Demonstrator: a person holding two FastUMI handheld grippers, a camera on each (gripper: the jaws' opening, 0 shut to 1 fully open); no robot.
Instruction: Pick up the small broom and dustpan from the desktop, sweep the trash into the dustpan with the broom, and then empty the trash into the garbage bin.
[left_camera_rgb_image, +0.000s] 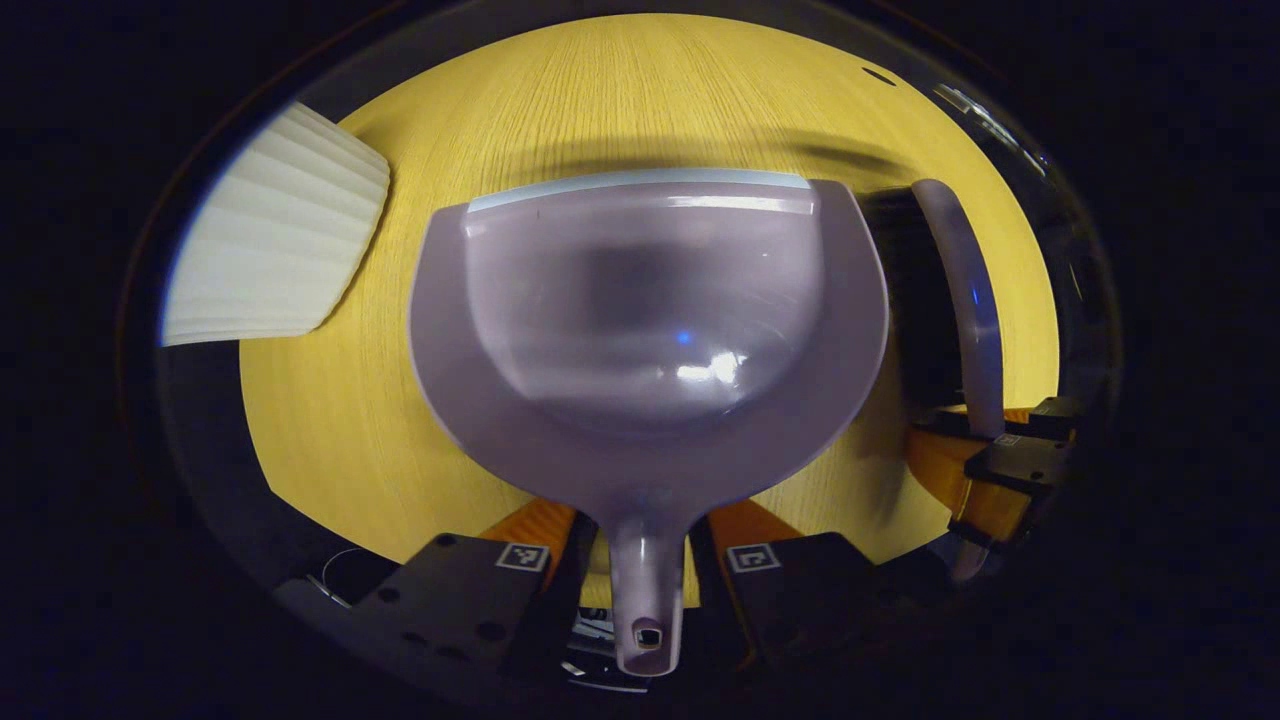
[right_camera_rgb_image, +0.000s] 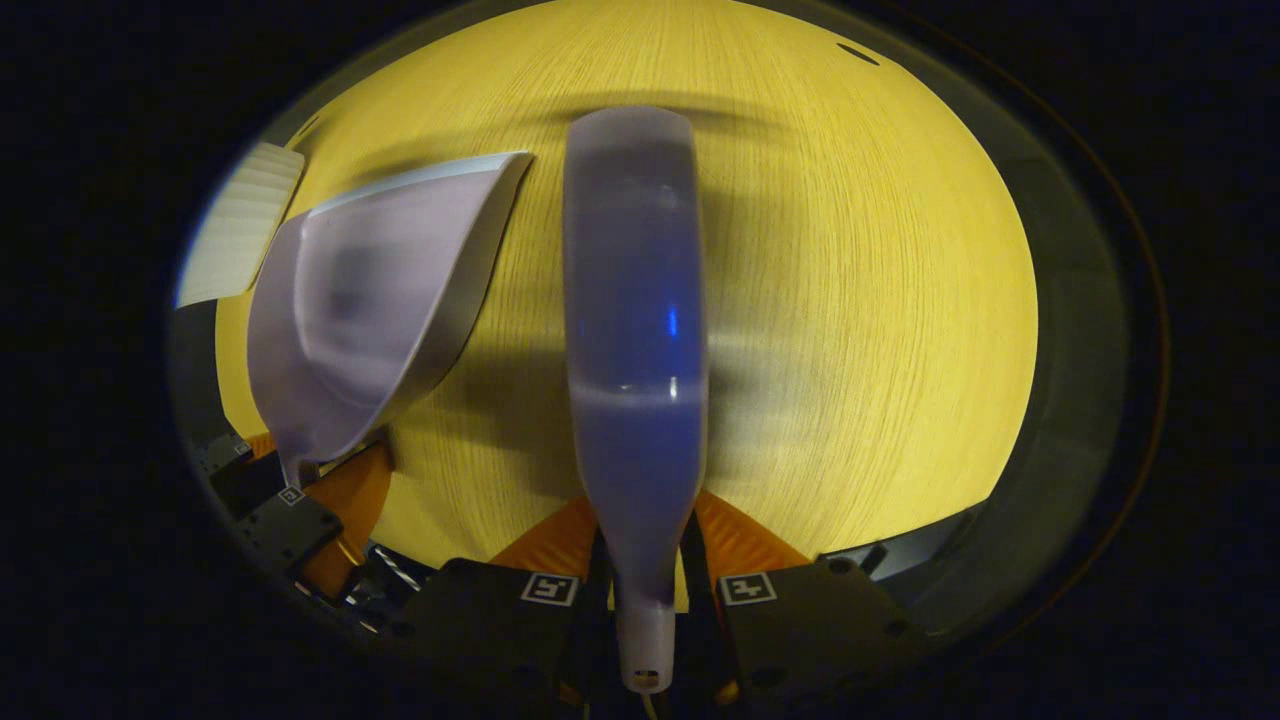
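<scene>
You are working over a yellow wood-grain desktop (left_camera_rgb_image: 640, 90) whose fine grain lines run away from you toward its far edge. Beyond its edges the surroundings (left_camera_rgb_image: 1090, 300) fall into darkness, so you cannot make out walls or floor. Soft shadows (right_camera_rgb_image: 480, 390) lie across the wood, and the far edge of the surface meets a dim grey band.

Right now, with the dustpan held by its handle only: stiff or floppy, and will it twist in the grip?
The dustpan looks like moulded glossy plastic, so probably stiff and light. The left gripper pinches only the narrow handle, with the wide scoop far ahead, so it may pivot or sag if bumped. The smooth sheen hints at a slippery hold.
</scene>
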